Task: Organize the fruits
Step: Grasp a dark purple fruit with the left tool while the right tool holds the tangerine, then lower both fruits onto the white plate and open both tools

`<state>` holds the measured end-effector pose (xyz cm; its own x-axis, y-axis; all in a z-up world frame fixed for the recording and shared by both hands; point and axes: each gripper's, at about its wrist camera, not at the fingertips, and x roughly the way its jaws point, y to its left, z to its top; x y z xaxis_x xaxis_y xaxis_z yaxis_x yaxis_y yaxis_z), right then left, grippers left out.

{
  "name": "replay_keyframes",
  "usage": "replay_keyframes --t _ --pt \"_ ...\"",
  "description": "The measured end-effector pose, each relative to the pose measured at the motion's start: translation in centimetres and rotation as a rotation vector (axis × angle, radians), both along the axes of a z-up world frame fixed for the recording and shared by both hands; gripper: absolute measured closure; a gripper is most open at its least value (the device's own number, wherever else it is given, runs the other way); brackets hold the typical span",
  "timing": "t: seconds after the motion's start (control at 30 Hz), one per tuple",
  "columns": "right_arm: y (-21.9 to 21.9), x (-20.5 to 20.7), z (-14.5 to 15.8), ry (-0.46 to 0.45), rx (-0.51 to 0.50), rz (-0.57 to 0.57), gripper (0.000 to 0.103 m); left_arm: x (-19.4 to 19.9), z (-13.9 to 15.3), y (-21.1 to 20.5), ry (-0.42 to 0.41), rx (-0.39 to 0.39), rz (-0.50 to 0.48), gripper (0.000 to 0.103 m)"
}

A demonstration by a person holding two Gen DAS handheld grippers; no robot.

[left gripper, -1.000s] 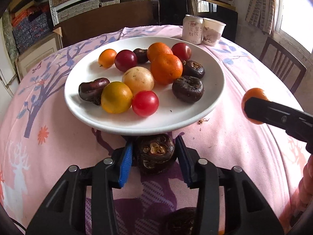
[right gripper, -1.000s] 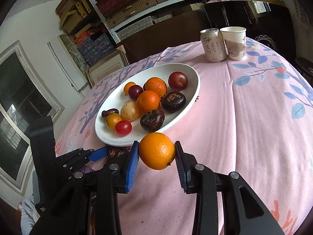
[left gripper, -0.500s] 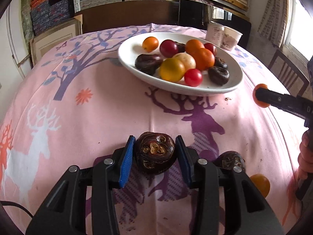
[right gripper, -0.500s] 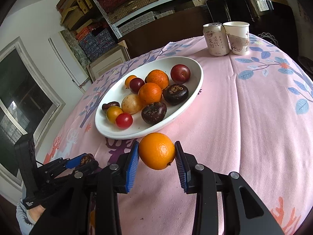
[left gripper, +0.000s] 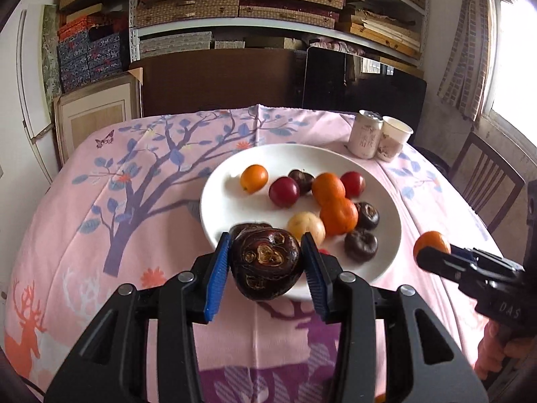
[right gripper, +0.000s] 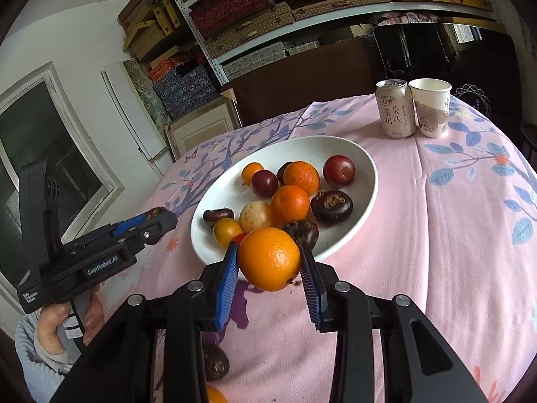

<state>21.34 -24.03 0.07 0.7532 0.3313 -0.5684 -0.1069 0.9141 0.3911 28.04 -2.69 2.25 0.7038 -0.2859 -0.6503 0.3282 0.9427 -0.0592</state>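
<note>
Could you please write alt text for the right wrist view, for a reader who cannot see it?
The right gripper holds an orange between blue pads above a pink patterned tablecloth, just short of a white plate of mixed fruit. At left, the left gripper grips a dark water chestnut; a drink can and paper cup stand behind the plate.

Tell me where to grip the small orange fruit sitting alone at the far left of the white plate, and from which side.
Grip the small orange fruit across its round middle, coming down from above and from the open left part of the round white plate. That side shows bare plate, while the dark red plum sits close on its right. Both grippers are full now, so one must unload first.
</note>
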Motion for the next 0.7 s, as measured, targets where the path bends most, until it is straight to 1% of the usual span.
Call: replay_keyframes --t 0.13,0.2,0.23,0.27,0.3,0.33,0.4,0.5,0.53,0.6,0.67,0.7 --pt "1.6 3.0 0.1 0.002 -0.012 0.024 0.067 4.2 -0.7 -0.6 0.012 0.0 0.037 0.062" --pt "2.3 4.2 -0.2 0.007 -0.019 0.036 0.066 6.1 -1.5 -0.6 0.036 -0.022 0.054 0.061" --pt "2.7 4.7 -0.5 0.01 -0.028 0.043 0.066 6.8 -1.9 -0.4 0.041 -0.047 0.063 0.059" --pt "2.8 5.0 -0.7 0.01 -0.041 0.038 0.062 7.3 -2.2 -0.2 0.046 -0.072 0.073 0.046" --pt "2.7 5.1 -0.9 0.002 -0.053 0.025 0.056 7.6 -2.4 0.0 0.053 -0.094 0.078 0.03" --pt "2.4 5.0 -0.9 -0.011 -0.059 0.006 0.046 7.7 -2.5 0.2 0.053 -0.113 0.074 0.026" --pt "1.8 4.8 -0.9 -0.019 -0.058 -0.02 0.045 7.5 -2.3 0.3 0.046 -0.116 0.064 0.026" --pt "1.3 4.2 -1.0 -0.009 -0.037 -0.026 0.045 7.0 -1.5 0.8 0.027 -0.128 0.072 0.025" --pt "1.3 4.0 -1.2 -0.001 -0.034 -0.026 0.045 6.7 -1.3 1.0 0.025 -0.139 0.075 0.024" --pt "1.2 3.2 -1.5 0.014 -0.027 -0.022 0.045 5.7 -1.0 1.5 0.016 -0.148 0.082 0.015" --pt "1.0 2.2 -1.8 0.019 -0.027 -0.027 0.04 4.1 -1.3 2.2 -0.002 -0.133 0.097 0.012" --pt "1.0 1.8 -1.9 0.02 -0.028 -0.03 0.039 3.3 -1.5 2.6 -0.008 -0.12 0.104 0.011"
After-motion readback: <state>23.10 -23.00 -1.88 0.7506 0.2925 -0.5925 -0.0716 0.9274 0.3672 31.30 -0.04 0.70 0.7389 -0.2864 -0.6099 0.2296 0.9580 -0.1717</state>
